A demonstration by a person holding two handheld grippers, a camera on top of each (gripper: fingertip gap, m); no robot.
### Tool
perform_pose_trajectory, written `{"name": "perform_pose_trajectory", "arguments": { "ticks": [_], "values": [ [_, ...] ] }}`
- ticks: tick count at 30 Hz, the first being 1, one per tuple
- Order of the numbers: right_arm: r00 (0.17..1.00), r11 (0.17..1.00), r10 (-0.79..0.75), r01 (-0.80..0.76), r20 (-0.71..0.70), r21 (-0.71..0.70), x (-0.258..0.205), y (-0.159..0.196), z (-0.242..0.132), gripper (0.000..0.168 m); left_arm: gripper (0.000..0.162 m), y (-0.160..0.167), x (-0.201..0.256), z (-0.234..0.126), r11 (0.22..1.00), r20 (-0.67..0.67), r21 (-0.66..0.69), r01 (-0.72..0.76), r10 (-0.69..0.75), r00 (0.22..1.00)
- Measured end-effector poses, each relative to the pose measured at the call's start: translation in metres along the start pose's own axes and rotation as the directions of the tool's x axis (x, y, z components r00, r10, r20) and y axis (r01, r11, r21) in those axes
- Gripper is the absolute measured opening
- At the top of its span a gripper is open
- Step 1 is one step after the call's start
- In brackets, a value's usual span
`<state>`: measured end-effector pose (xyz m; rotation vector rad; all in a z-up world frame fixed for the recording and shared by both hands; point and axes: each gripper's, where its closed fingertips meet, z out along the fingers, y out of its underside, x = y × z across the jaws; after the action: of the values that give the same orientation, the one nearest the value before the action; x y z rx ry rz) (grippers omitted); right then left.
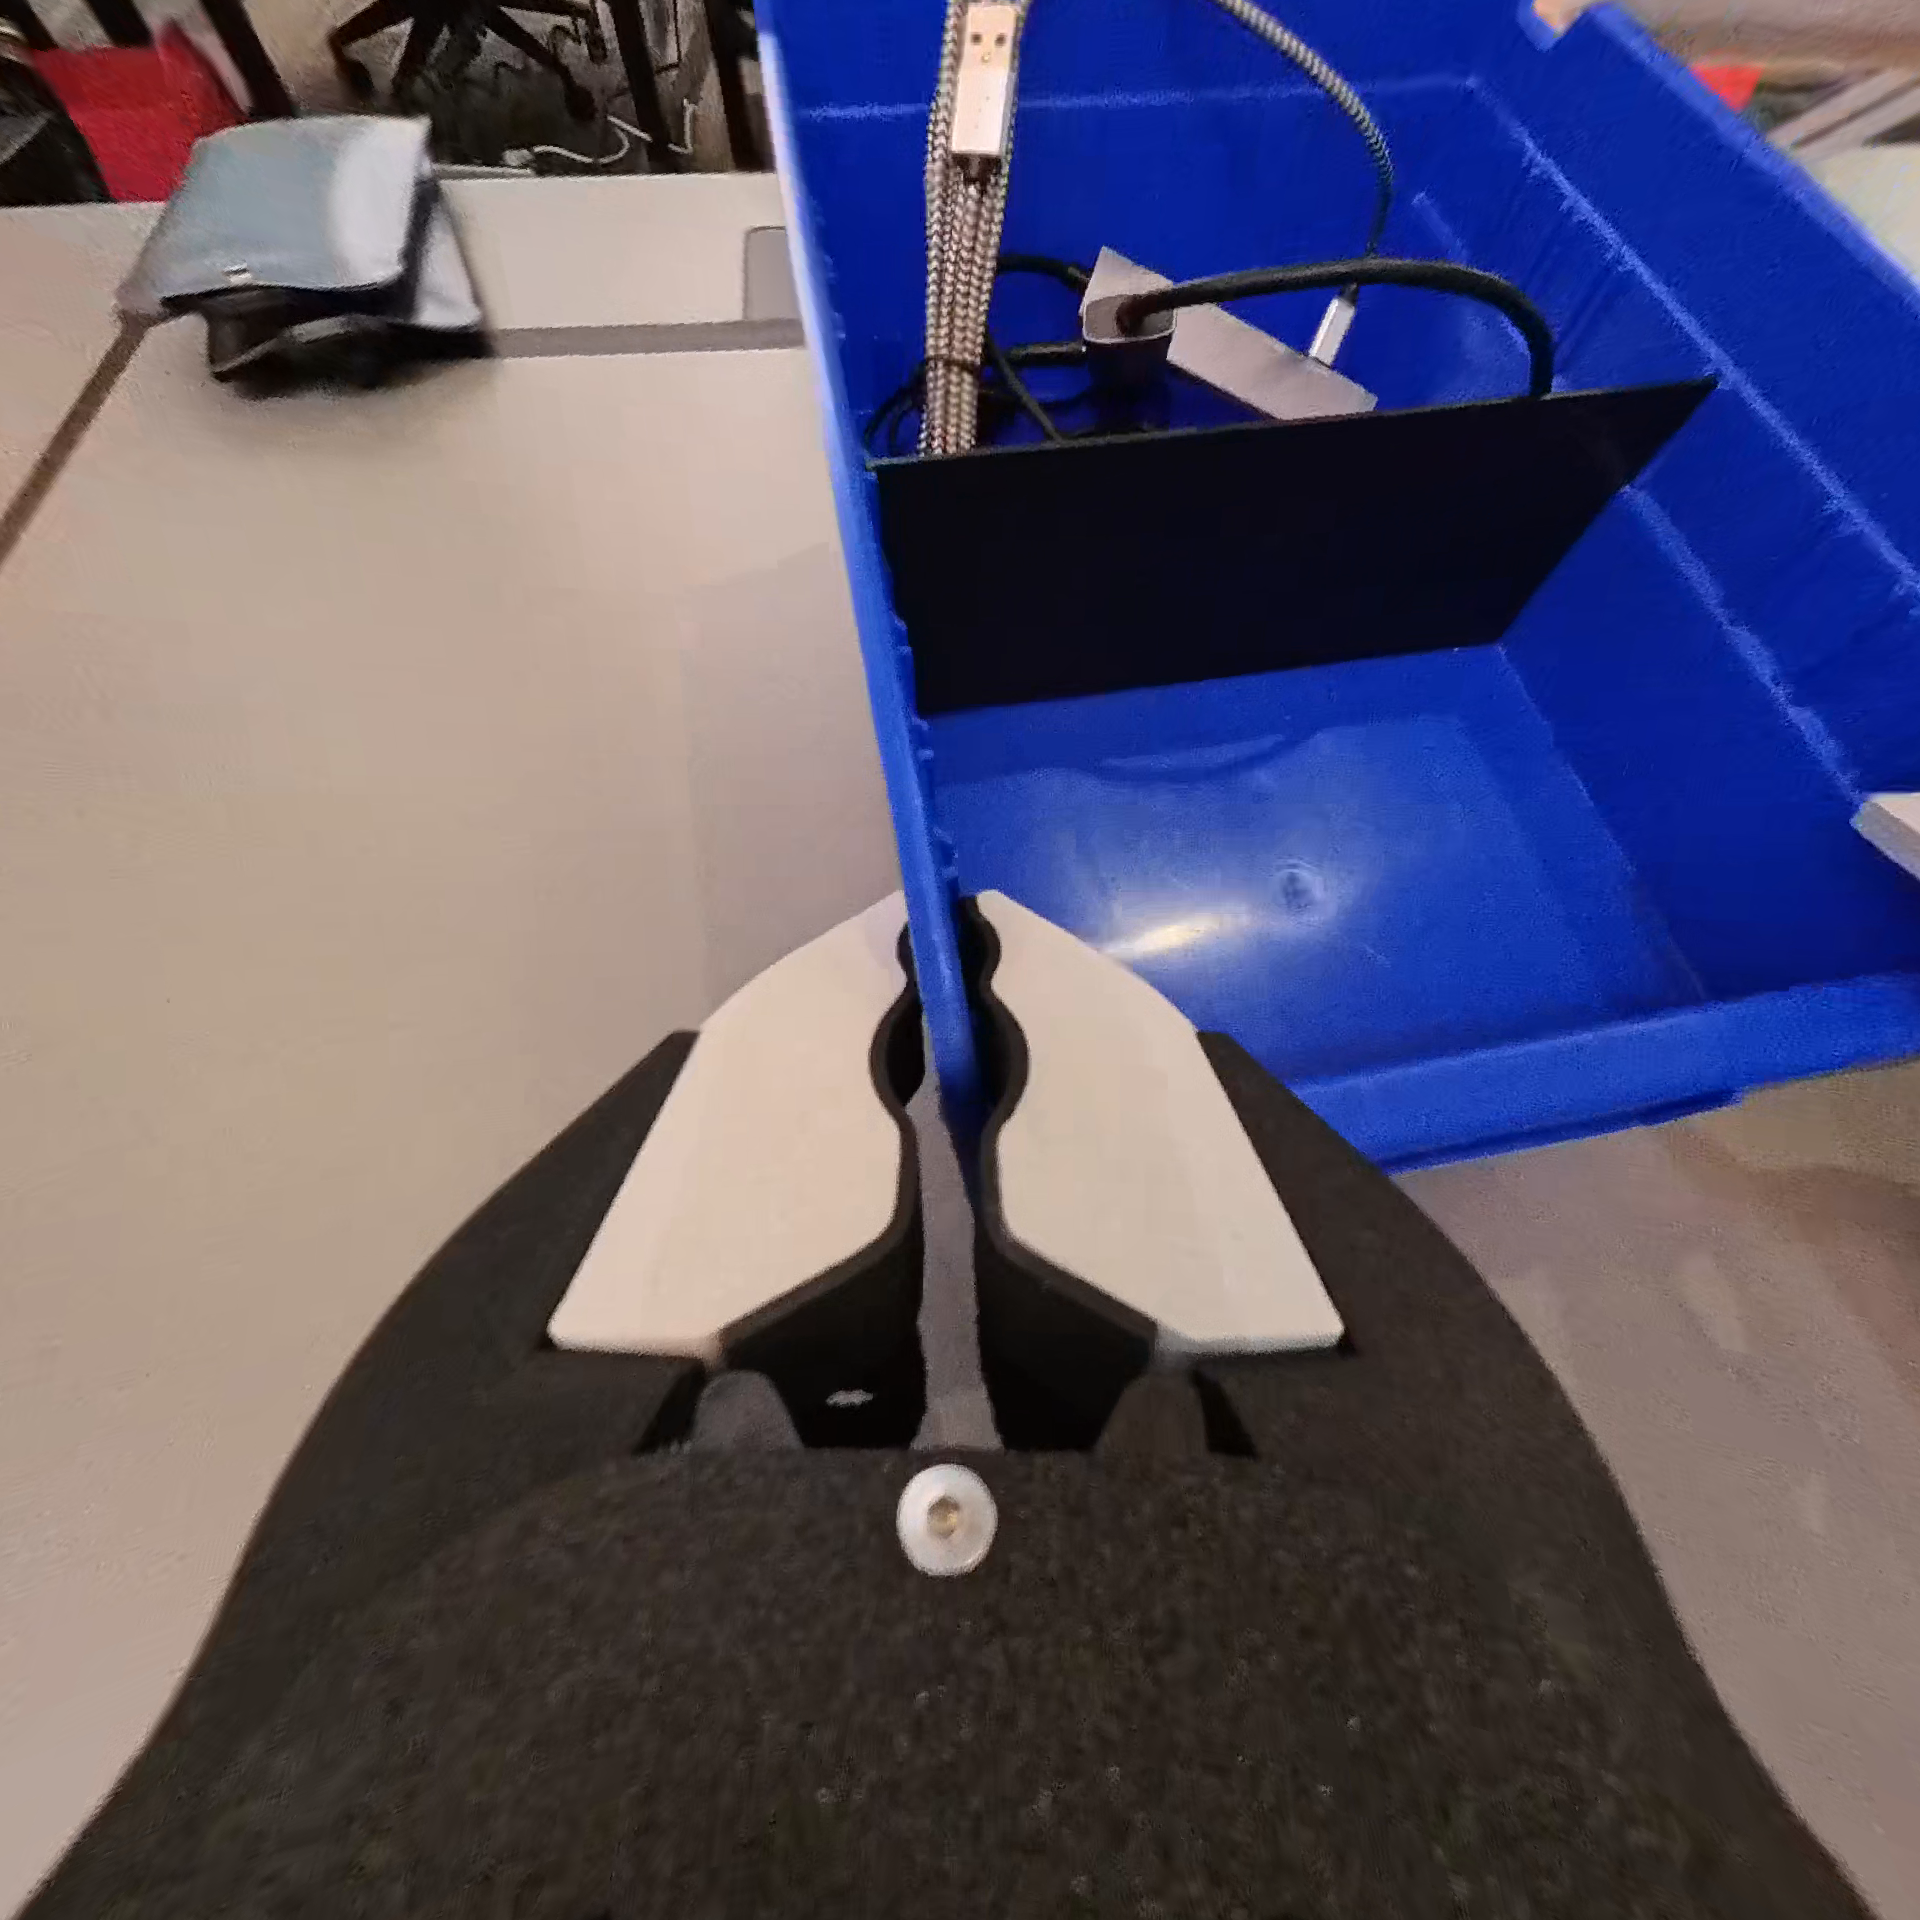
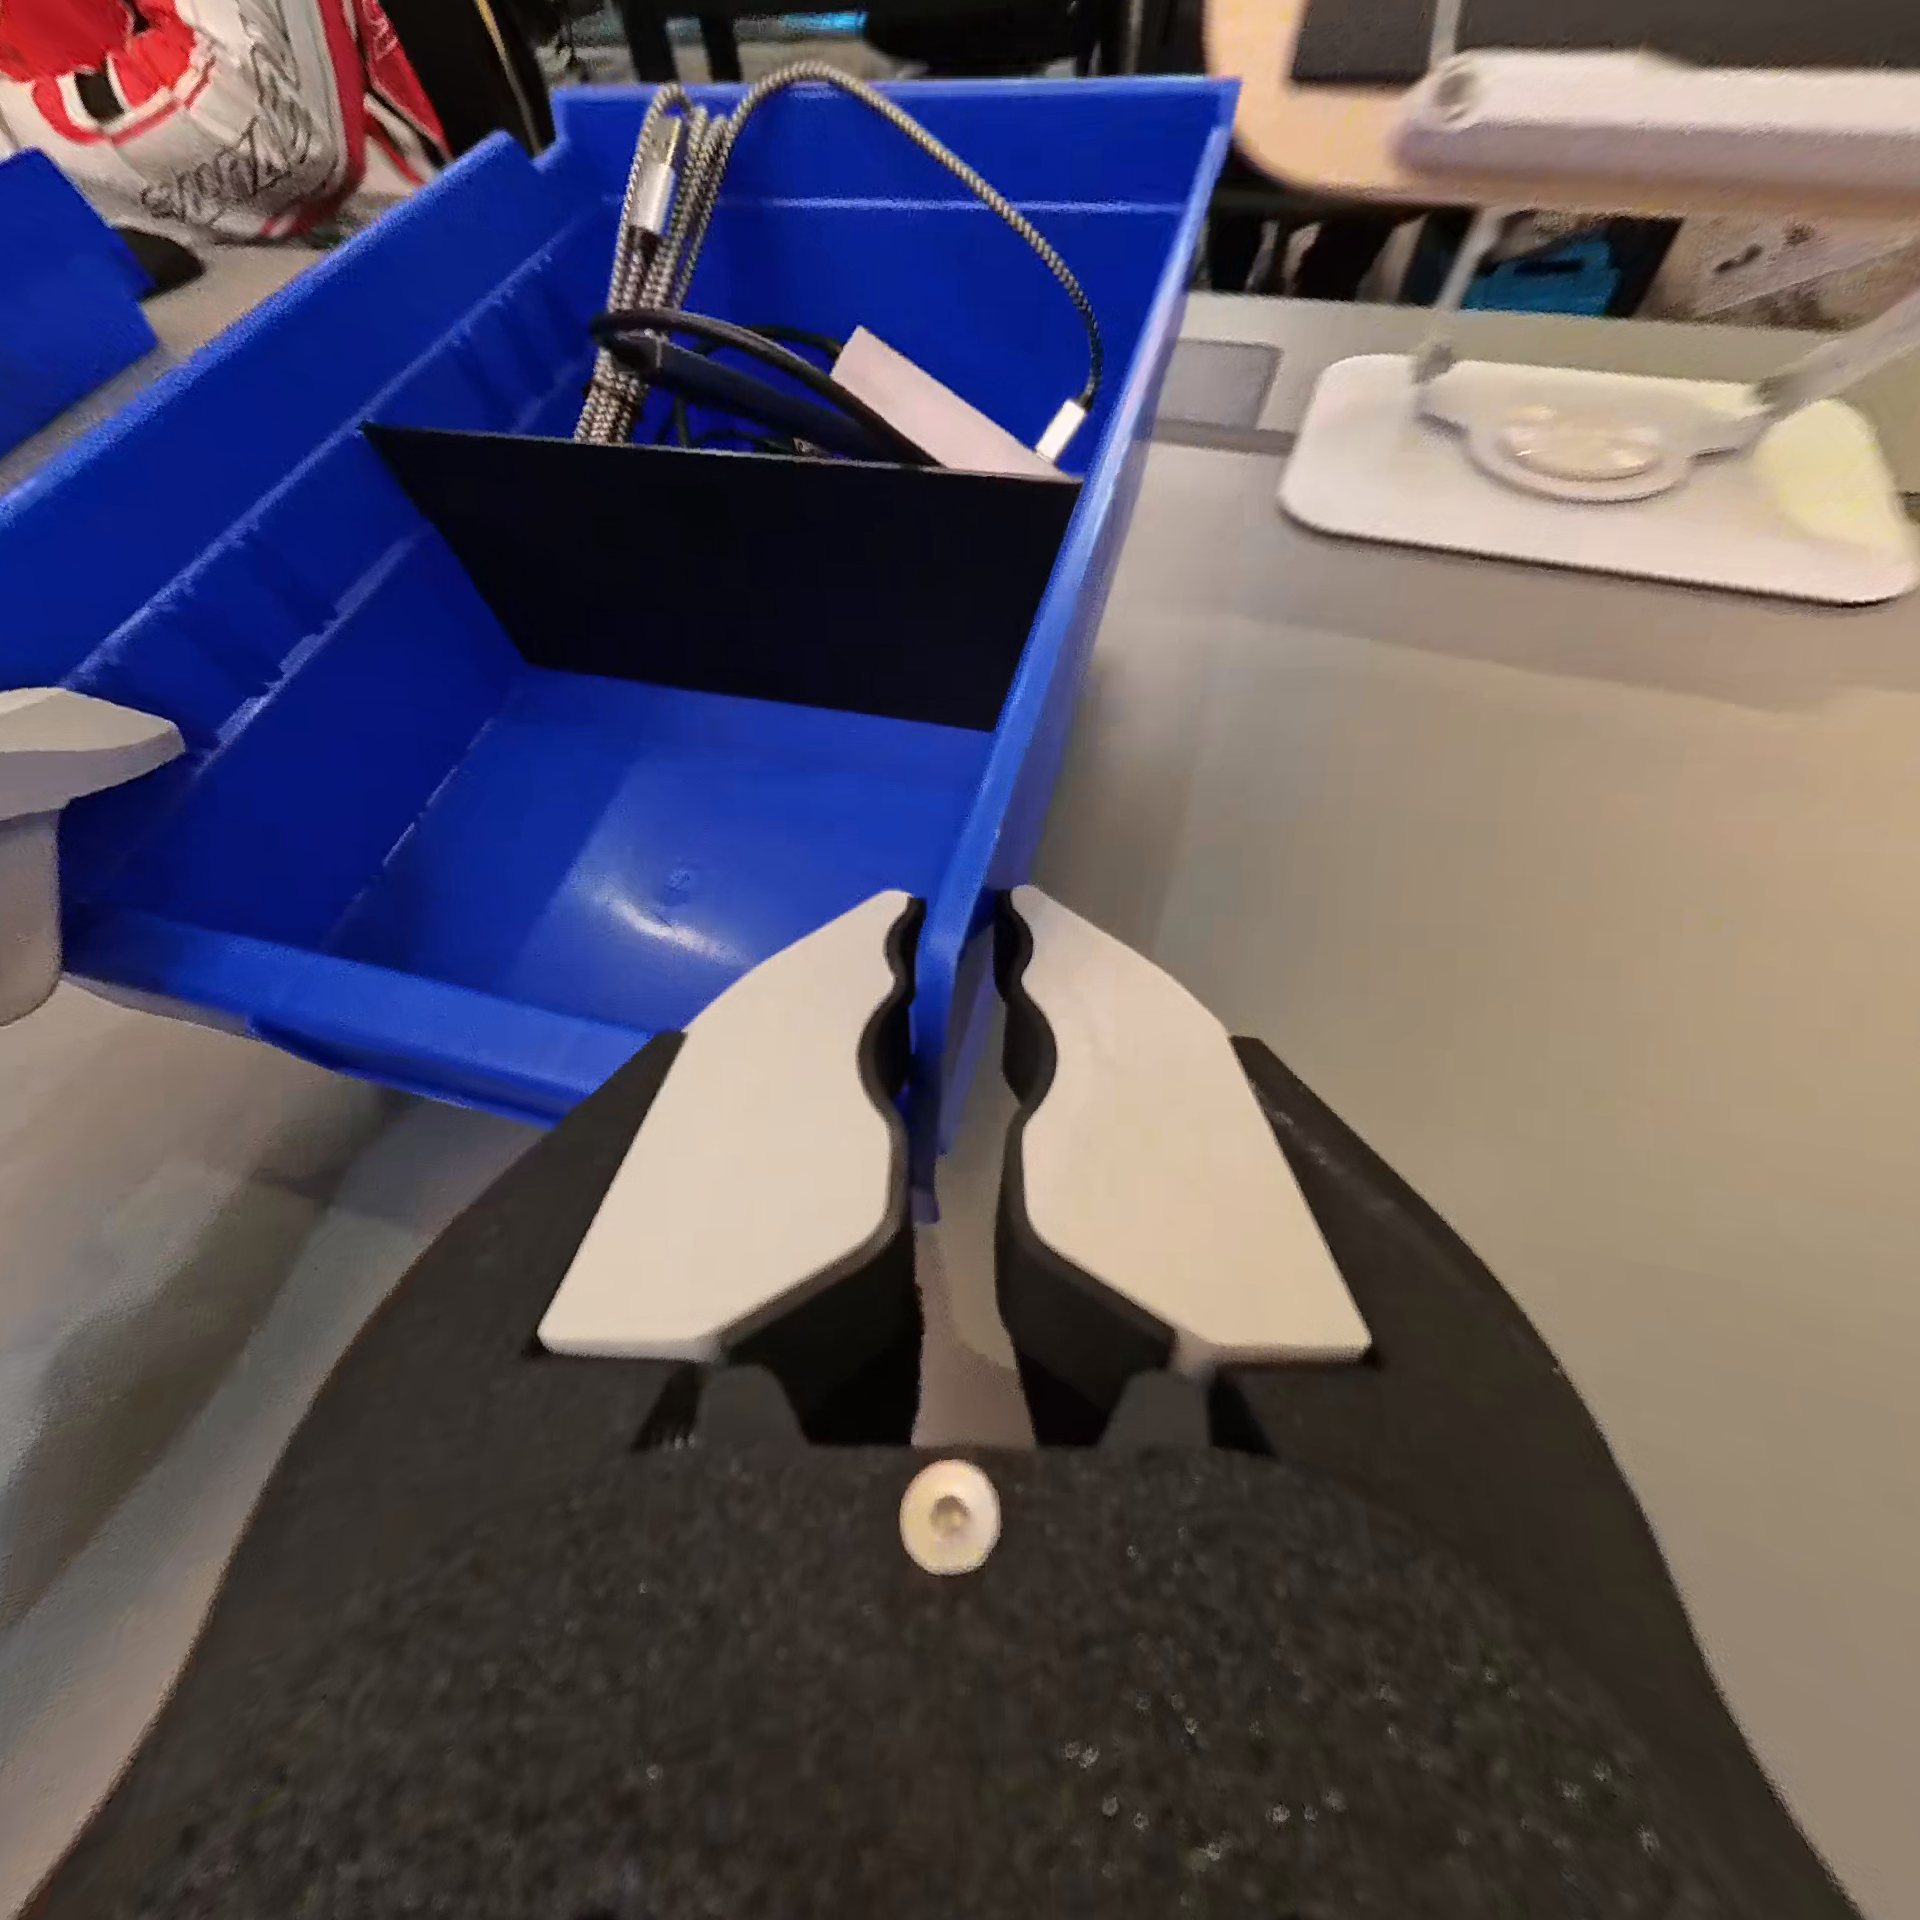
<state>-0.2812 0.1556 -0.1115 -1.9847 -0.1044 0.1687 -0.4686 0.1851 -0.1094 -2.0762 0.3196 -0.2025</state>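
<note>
Soft, even indoor light from overhead. White glare patch on blue bin (image 1: 1299, 914) floor, both views. Wide-angle bending at frame edges. Upper right of right wrist view smeared; backgrounds out of focus.

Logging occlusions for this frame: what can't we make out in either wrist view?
- Back compartment floor: black divider hides it in both views.
- Where the cables and grey adapter rest: same divider.
- Bin underside and table contact: hidden by its walls.
- Left gripper and right gripper pad contact on the walls: covered by the fingers.
- White stand: blurred, cut off at right edge.
</note>
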Motion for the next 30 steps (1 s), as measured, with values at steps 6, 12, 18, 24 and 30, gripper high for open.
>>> {"name": "perform_pose_trajectory", "arguments": {
  "ticks": [6,12,18,24,30],
  "values": [
    [0.999,0.996,0.039,-0.038,0.010,-0.082,-0.033,0.014,0.023,0.012,0.004,0.020,-0.036,0.008,0.998,-0.003,-0.061,0.033,-0.033,0.999],
    [0.986,0.995,0.040,-0.026,0.160,-0.093,-0.039,0.017,0.024,0.021,0.004,0.015,-0.040,0.014,0.998,-0.026,-0.027,0.048,-0.049,0.998],
    [0.876,0.987,-0.027,0.100,0.482,-0.126,-0.033,0.001,-0.048,0.022,0.023,0.022,-0.048,0.004,0.996,-0.018,-0.007,0.088,-0.088,0.996],
    [0.890,0.964,-0.262,0.260,0.373,0.058,0.094,0.008,-0.116,0.022,0.031,0.015,-0.054,-0.014,0.995,0.004,0.057,0.084,-0.084,0.996],
    [0.926,0.938,0.323,-0.341,0.196,0.065,0.279,0.009,-0.190,0.031,0.034,-0.015,-0.035,-0.069,0.939,-0.032,0.246,0.241,-0.241,0.970]
  ]
}}
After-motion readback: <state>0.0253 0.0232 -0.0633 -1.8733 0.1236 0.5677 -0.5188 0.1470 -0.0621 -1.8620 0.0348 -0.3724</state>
